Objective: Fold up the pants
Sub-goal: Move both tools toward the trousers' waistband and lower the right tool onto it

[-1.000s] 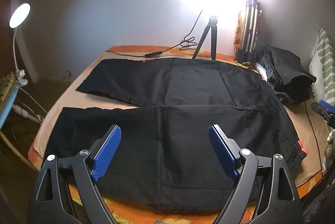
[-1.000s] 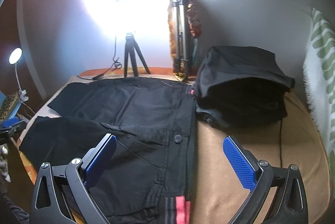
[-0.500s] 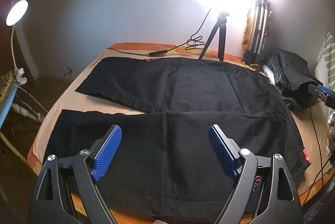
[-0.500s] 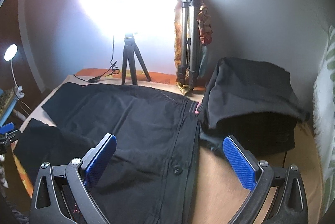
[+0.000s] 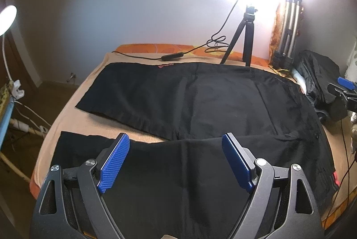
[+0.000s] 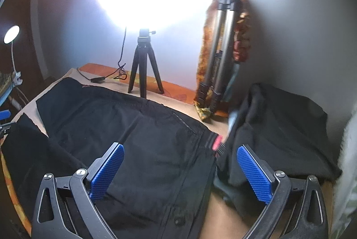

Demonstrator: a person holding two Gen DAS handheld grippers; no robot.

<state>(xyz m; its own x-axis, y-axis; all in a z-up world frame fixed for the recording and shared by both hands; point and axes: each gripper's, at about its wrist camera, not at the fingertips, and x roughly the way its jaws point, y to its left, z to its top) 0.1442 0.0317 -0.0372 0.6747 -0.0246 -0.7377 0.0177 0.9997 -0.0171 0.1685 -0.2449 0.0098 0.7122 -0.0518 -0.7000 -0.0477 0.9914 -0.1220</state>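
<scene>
Two black trouser legs lay spread flat on the bed (image 5: 67, 109) in the left wrist view, the pants (image 5: 200, 109) unfolded, with the far leg stretched toward the wall and the near leg running under the left gripper (image 5: 176, 163). Over the last second that gripper had drifted sideways along the near leg toward its hem end, so that bare sheet showed between the two legs just ahead of its blue pads (image 5: 115, 163); its jaws stood wide and released, with no cloth between them. A small tripod (image 5: 243, 38), a ring light's glare and a black cable (image 5: 169, 57) stood at the far edge, and a heap of dark clothing (image 5: 316, 82) sat beyond the waist end. In the right wrist view, the right gripper (image 6: 180, 172) had slid across toward the waistband (image 6: 214, 145), which had moved from the frame's bottom to lie between its fingertips, its red tab near the right pad; these jaws too gaped empty, above the fabric rather than on it. The dark clothing heap (image 6: 279, 138) lay touching or just beside the waistband. Judged from this, both hands were travelling apart to opposite ends of the garment, and no fold had begun; the first grasp was probably next.
</scene>
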